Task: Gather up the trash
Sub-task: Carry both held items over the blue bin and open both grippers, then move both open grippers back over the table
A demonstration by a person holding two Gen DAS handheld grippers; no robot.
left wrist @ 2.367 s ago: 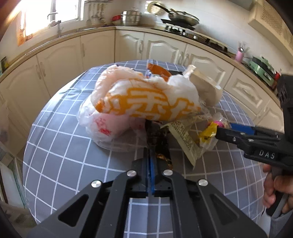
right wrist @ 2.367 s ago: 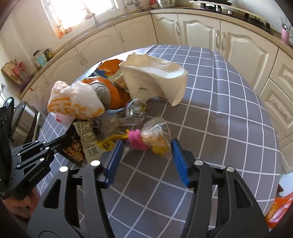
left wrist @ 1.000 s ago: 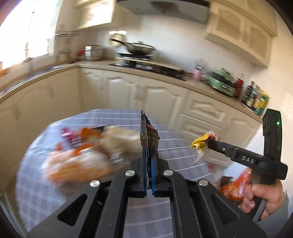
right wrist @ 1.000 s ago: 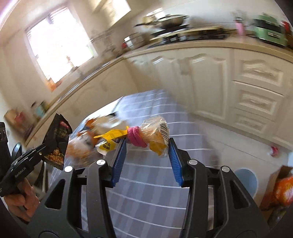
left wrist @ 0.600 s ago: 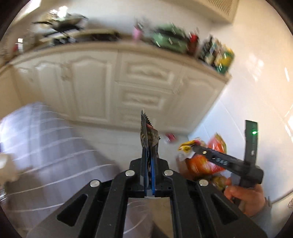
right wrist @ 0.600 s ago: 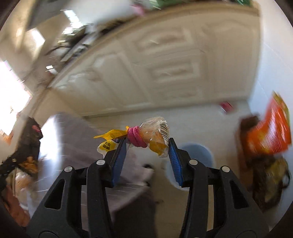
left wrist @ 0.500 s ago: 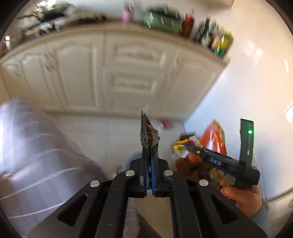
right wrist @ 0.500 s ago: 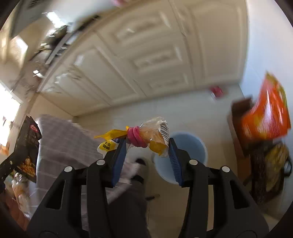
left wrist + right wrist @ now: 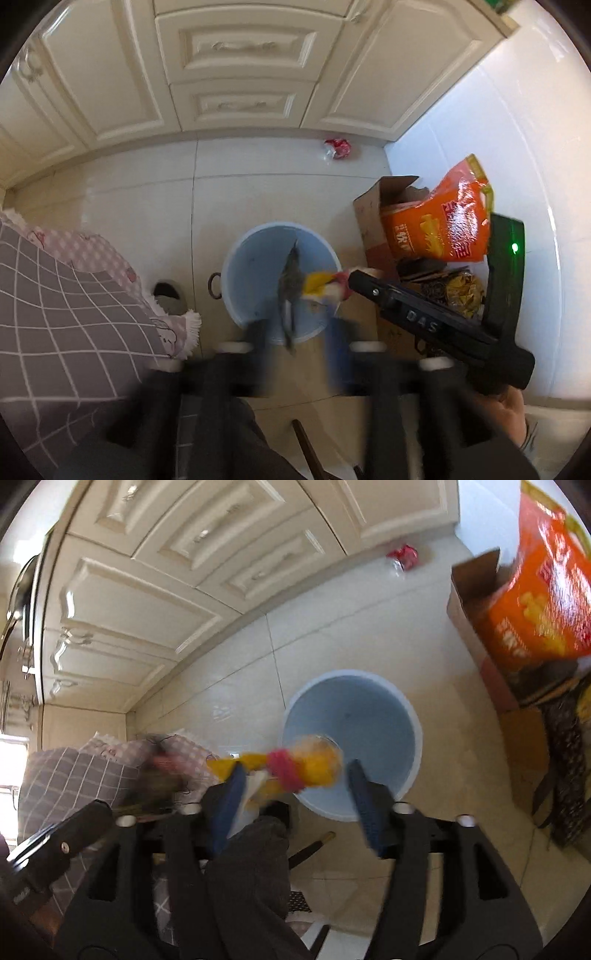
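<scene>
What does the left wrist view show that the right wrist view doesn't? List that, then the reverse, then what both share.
Only the left wrist view: the green light on the right gripper's body, the hand holding it, and the dark wrapper loose between the left gripper's just-opened fingers.
Only the right wrist view: a bright window, and the right gripper's fingers, also just opened, spread around the yellow bag.
Both: blue bucket, orange bag, cardboard box, red litter.
</scene>
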